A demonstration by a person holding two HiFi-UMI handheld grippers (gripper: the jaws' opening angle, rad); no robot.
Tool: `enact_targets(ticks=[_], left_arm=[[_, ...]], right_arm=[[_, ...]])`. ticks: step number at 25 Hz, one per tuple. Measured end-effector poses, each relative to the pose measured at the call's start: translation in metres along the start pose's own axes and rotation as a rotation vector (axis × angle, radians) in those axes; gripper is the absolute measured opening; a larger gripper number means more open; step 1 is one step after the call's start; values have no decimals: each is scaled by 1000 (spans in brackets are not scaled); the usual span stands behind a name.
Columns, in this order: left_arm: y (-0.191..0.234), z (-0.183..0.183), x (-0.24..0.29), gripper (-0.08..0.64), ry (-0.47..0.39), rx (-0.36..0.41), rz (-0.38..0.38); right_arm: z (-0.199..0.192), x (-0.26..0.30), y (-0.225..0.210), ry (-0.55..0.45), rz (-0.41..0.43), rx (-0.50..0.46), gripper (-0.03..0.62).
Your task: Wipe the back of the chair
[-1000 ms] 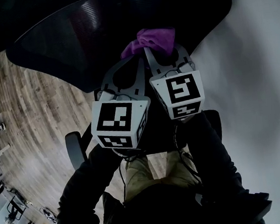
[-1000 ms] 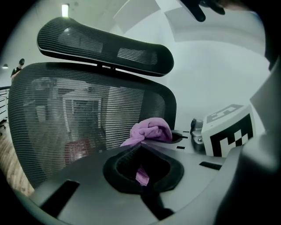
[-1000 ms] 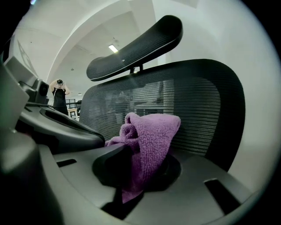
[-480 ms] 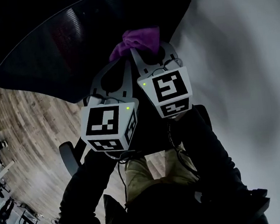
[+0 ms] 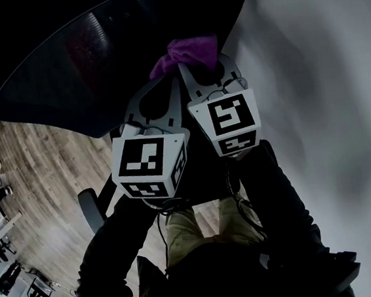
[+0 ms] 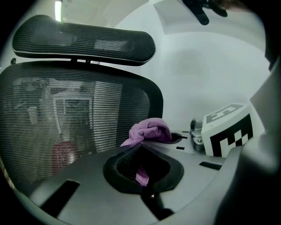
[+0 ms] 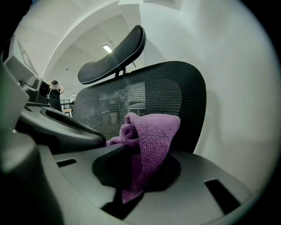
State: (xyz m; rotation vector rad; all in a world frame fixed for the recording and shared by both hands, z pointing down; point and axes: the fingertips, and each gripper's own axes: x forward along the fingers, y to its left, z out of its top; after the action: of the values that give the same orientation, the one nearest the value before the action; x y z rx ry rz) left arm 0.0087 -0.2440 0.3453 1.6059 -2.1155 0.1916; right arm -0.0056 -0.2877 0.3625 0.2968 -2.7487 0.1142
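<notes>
No legible text, labels or numbers anywhere.

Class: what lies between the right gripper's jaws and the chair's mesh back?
A bunched purple cloth, clamped in the right gripper, sits before the mesh back; the right gripper view shows it.

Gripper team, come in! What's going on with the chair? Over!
Both shut on purple cloth: left gripper, right gripper. Cloth bunched by chair back edge, contact unclear. Nothing in the way.

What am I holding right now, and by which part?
The purple cloth: the right hand-held gripper clamps its bunched middle, and the left hand-held gripper pinches an edge of it.
</notes>
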Motion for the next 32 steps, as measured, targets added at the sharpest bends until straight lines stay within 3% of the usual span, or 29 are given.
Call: enact_targets(ticks=[11,32], left_arm=[[-20,9,17,0,9,2,-22],[-42,-10,29,0,22,19,-61]], right_arm=[[3,-12,-24,1,-10,-7,69],[-19,-28,-37,-2,-28,-2,68]])
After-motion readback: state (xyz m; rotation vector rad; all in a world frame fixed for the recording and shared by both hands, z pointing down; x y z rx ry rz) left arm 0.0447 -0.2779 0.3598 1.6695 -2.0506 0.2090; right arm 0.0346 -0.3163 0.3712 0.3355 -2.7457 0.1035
